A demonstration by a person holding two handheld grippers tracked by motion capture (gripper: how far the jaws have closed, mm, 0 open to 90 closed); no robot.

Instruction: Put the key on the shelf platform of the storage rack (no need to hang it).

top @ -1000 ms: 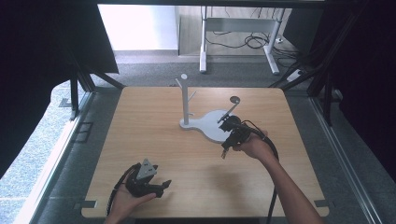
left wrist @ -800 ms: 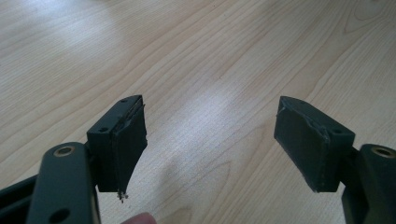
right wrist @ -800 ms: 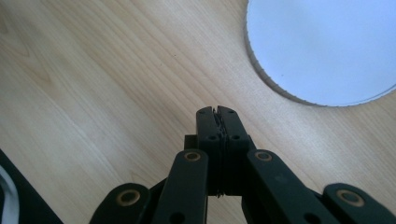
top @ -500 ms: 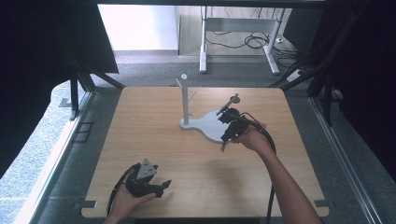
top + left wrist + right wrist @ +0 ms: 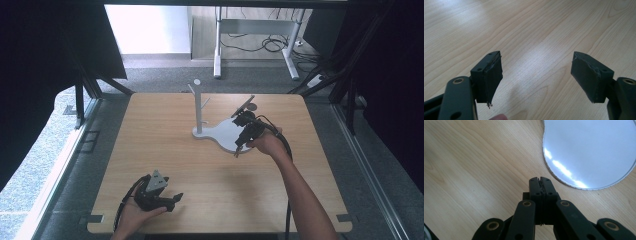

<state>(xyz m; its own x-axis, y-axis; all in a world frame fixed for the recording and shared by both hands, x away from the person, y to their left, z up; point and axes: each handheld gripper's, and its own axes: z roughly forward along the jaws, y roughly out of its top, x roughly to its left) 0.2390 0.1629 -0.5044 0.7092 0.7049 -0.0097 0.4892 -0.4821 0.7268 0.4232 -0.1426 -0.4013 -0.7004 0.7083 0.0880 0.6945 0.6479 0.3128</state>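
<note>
Left gripper (image 5: 169, 199) low at the near left corner of the wooden table (image 5: 150, 130), cradled in the left hand (image 5: 135, 212) just inside the front edge. Same spot and same pose as a second ago. Seen in the left gripper view with jaws spread wide, both dark pads (image 5: 492, 77) worn at the edges, nothing held between them, bare wood grain beyond. Fingertip of the holding hand just peeking in at the bottom edge of that view.

Further right, near the table's middle, a white stand (image 5: 198, 107): thin upright post with short pegs, rising from the left end of a flat white base (image 5: 222, 134) that widens to a rounded lobe on the right. Unmoved since the earlier frames.

Right again, the right gripper (image 5: 540, 180), gripped by the right hand (image 5: 266, 145) with the forearm reaching in from the bottom edge. Hanging over the right lobe of the base, nudged a little farther from the person than a second ago, barely shifted in the last half second. Jaws pressed fully together in the right gripper view, nothing visible between them. Tips over bare wood just beside the curved rim of the base, the glossy white surface filling the upper right of that view. Well apart from the left gripper.
</note>
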